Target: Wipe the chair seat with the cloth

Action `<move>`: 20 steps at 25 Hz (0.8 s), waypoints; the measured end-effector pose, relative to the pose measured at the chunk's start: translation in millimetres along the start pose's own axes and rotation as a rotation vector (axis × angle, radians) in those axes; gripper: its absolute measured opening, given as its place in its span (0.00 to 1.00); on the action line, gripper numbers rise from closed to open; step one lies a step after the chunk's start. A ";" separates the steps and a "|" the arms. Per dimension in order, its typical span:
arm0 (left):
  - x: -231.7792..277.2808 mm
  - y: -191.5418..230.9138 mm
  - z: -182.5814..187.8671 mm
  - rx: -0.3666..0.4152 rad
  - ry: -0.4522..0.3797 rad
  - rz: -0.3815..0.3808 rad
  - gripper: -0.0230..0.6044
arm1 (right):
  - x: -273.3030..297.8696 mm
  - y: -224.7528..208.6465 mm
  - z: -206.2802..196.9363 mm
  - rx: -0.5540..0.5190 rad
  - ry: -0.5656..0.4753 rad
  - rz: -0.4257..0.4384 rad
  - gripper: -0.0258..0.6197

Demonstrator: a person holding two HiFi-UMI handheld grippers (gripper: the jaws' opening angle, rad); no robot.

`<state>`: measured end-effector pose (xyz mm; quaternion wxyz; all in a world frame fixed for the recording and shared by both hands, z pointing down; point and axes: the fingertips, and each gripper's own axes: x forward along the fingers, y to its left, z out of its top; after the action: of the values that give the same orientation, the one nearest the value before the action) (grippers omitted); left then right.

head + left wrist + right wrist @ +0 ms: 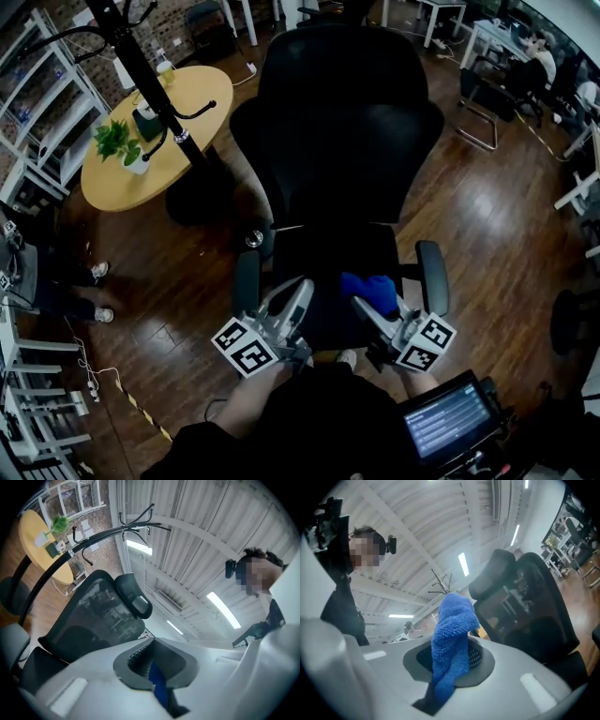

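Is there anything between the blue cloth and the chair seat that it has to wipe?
Nothing visible. The cloth, shut in the right hand-held gripper, is already right over the bare black seat. The armrests stand at the sides, outside the path.

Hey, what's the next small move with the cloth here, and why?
Probably lower the right gripper so the blue cloth clamped in its jaws presses onto the chair seat; the cloth hangs over the seat's front, and contact isn't clear.

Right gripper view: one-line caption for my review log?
Right gripper clamps the blue cloth, black chair beyond it.
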<state>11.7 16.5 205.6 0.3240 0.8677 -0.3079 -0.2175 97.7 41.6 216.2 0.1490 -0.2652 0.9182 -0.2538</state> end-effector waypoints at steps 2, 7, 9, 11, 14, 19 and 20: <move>-5.9 -13.6 11.0 0.016 -0.021 -0.012 0.03 | 0.8 21.2 18.3 -0.028 -0.034 0.050 0.12; -11.3 -34.8 19.4 0.046 -0.067 -0.001 0.03 | -9.9 44.3 43.3 -0.043 -0.097 0.129 0.12; -17.7 -42.5 19.7 0.049 -0.095 0.010 0.03 | -14.3 46.9 41.7 -0.023 -0.101 0.151 0.12; -26.1 -48.4 18.8 0.050 -0.115 0.023 0.03 | -16.8 51.1 37.2 -0.012 -0.094 0.167 0.12; -37.1 -58.3 15.7 0.043 -0.117 0.020 0.03 | -22.5 63.7 33.3 -0.019 -0.097 0.176 0.12; -53.9 -79.1 4.9 0.067 -0.089 -0.047 0.03 | -39.9 90.4 21.6 -0.059 -0.132 0.136 0.12; -59.5 -82.6 2.6 0.060 -0.084 -0.062 0.03 | -42.6 97.2 15.3 -0.065 -0.135 0.124 0.12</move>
<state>0.1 105.2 156.8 0.2775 0.8764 -0.3004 -0.2544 98.6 130.7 156.5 0.2171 -0.2292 0.9284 -0.1959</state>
